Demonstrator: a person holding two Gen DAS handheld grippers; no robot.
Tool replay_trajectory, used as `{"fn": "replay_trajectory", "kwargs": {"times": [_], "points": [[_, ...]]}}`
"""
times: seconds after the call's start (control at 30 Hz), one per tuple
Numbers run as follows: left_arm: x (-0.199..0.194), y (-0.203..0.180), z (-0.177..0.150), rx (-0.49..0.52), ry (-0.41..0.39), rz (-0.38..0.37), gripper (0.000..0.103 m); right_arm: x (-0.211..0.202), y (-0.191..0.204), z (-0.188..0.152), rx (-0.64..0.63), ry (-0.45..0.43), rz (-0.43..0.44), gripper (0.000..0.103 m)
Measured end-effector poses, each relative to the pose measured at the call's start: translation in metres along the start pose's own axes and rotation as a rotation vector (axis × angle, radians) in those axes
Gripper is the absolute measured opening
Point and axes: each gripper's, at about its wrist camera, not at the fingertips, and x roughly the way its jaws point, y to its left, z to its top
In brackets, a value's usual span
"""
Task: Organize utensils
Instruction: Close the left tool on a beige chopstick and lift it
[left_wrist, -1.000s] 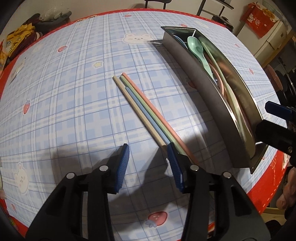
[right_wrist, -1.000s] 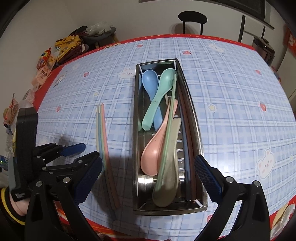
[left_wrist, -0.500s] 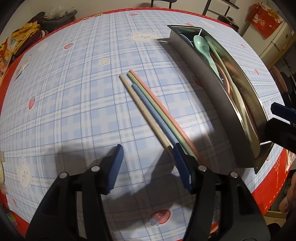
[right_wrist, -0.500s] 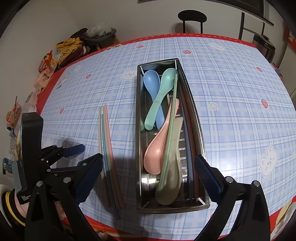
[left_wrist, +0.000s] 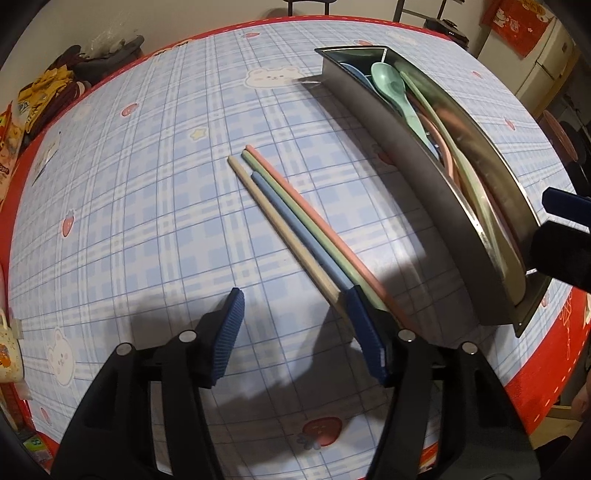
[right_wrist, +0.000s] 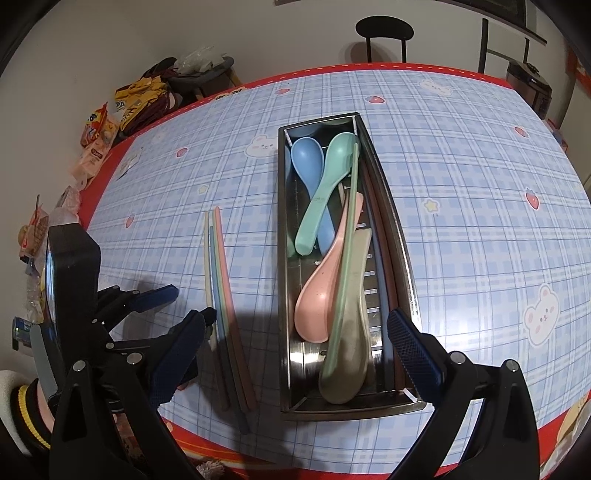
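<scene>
Four chopsticks (left_wrist: 295, 221), beige, blue, green and pink, lie side by side on the blue checked tablecloth (left_wrist: 147, 203). My left gripper (left_wrist: 295, 317) hovers over their near ends. Its jaws are opening and nothing is pressed between the pads; the right finger (left_wrist: 365, 332) covers the sticks' tips. The same chopsticks (right_wrist: 221, 280) show in the right wrist view, left of a steel tray (right_wrist: 402, 258). The tray holds a blue spoon (right_wrist: 306, 162), a green spoon (right_wrist: 332, 177), a pink spoon (right_wrist: 317, 299), an olive spoon (right_wrist: 351, 332) and more chopsticks. My right gripper (right_wrist: 295, 350) stands wide open above the tray's near end.
The table's red front edge (right_wrist: 332, 443) runs just below the tray. Snack bags and clothes (right_wrist: 122, 110) are piled beyond the far left edge. A black chair (right_wrist: 384, 33) stands at the far side. A cream mug (left_wrist: 7, 350) sits at the left edge.
The left gripper's jaws have spread wider apart over the chopstick ends. The chopsticks, the tray and the right gripper have stayed where they were.
</scene>
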Motion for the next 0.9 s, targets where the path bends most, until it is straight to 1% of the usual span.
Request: {"fn": "replay_trajectory", "kwargs": {"times": [0.03,0.07,0.13,0.23,0.27,0.3,0.43,0.5,0.57,0.6,0.67,0.7,0.73,0.77,0.8,0.83,0.87,0.9], "points": [[0.0,0.0,0.0,0.003,0.001,0.013,0.066,0.0,0.001,0.0,-0.001,-0.001,0.002,0.097],[0.0,0.0,0.001,0.004,0.003,0.023,0.071,0.0,0.001,0.0,-0.002,-0.001,0.002,0.097],[0.002,0.002,0.001,-0.001,0.013,0.034,0.077,0.0,0.002,0.0,-0.002,0.0,0.003,0.096],[0.004,0.007,0.002,-0.02,0.022,0.018,0.079,-0.001,0.002,0.0,-0.001,-0.003,0.002,0.096],[0.005,0.007,0.002,-0.018,0.023,0.021,0.078,-0.001,0.001,0.0,0.0,-0.004,0.002,0.096],[0.008,0.007,0.002,-0.01,0.038,0.039,0.076,-0.001,0.001,0.0,0.001,-0.004,0.001,0.096],[0.011,0.02,0.002,-0.053,0.042,0.021,0.074,-0.003,-0.001,0.0,0.006,-0.009,0.002,0.095],[0.011,0.027,0.001,-0.068,0.04,0.023,0.07,-0.004,-0.002,0.0,0.007,-0.009,0.007,0.092],[0.009,0.033,0.0,-0.078,0.036,0.025,0.06,-0.004,-0.003,0.0,0.006,-0.007,0.019,0.088],[0.009,0.037,-0.001,-0.084,0.035,0.024,0.058,-0.003,-0.002,0.0,0.001,-0.005,0.027,0.084],[0.007,0.045,-0.003,-0.098,0.031,0.022,0.045,-0.003,0.001,0.0,-0.014,0.001,0.044,0.077],[0.006,0.052,-0.005,-0.111,0.028,0.015,0.042,-0.003,0.002,0.0,-0.022,0.005,0.055,0.07],[0.004,0.057,-0.006,-0.123,0.026,0.007,0.035,-0.001,0.005,0.001,-0.035,0.012,0.072,0.063],[0.004,0.062,-0.008,-0.137,0.024,-0.003,0.029,0.0,0.008,0.001,-0.045,0.018,0.082,0.059],[0.003,0.065,-0.009,-0.15,0.022,-0.012,0.026,0.001,0.012,0.001,-0.065,0.026,0.099,0.052],[0.002,0.072,-0.011,-0.164,0.021,-0.024,0.02,0.003,0.017,0.001,-0.086,0.035,0.111,0.043],[0.003,0.078,-0.014,-0.175,0.021,-0.033,0.016,0.005,0.023,0.002,-0.109,0.043,0.121,0.038],[0.002,0.082,-0.017,-0.182,0.022,-0.048,0.015,0.007,0.029,0.003,-0.128,0.051,0.129,0.03]]}}
